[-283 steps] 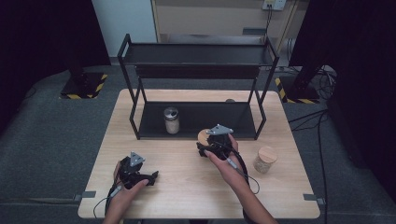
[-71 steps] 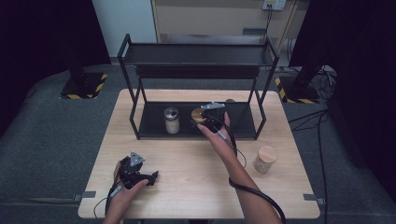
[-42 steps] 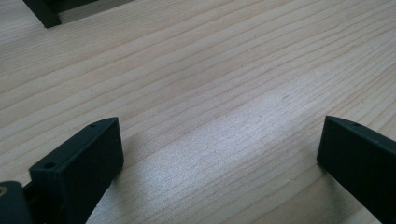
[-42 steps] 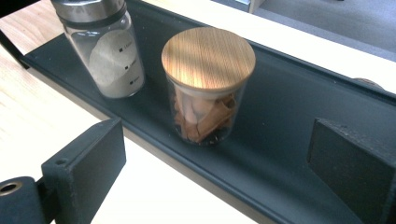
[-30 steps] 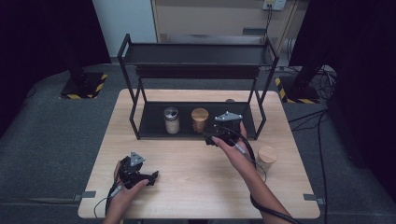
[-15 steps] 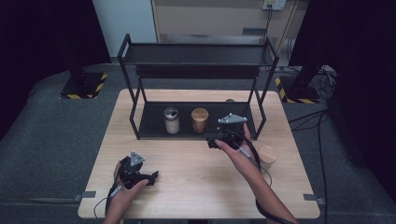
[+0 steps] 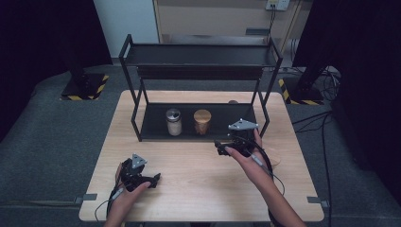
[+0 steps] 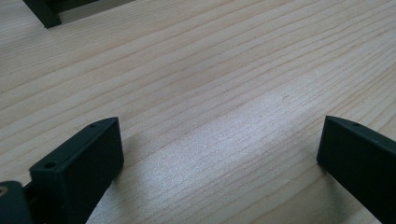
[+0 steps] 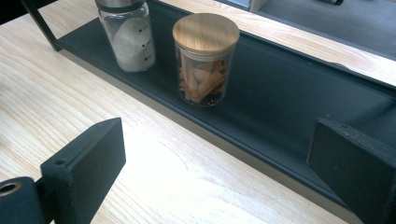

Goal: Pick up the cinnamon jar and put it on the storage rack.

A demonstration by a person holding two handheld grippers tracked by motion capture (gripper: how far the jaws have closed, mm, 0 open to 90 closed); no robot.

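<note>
2 jars on black rack [image 7: 142, 106]: wood-lid jar [image 9: 205, 58], shaker jar [image 9: 126, 35], no legible labels; both grippers' jaws spread, empty.

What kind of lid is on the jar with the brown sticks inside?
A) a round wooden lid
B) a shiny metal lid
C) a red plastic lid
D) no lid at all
A: in the right gripper view the glass jar on the rack's bottom shelf has a flat round wooden lid; the shiny metal top is on the shaker next to it.
</note>
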